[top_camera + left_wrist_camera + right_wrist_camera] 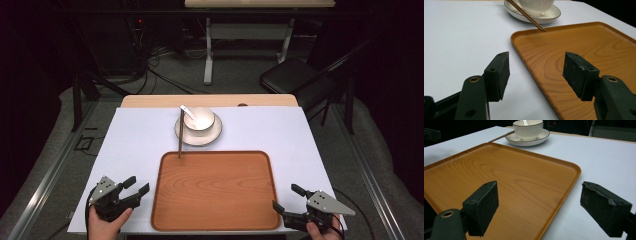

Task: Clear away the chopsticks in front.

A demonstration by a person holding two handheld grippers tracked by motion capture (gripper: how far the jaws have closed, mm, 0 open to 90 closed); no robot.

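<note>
overhead, white table (140,135), tray (215,190) centred near its front, bowl (199,119) on saucer (186,134) beyond it; dark room, chair (290,75) behind. left gripper (136,189) and right gripper (286,199) wide, empty, flanking tray. left gripper view: chopsticks (526,15) leaning off saucer onto tray.

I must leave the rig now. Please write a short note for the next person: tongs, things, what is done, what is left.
Left tongs: open, holding nothing, at the tray's near left corner.
Right tongs: open, holding nothing, at the tray's near right corner.
Tray: wooden, nothing on it, in front of you on the white table.
Bowl with spoon stands on a plate behind the tray; chopsticks lean from the plate to the tray's far left corner.
Done: nothing grasped.
Left: probably moving the dishes onto the tray.
</note>
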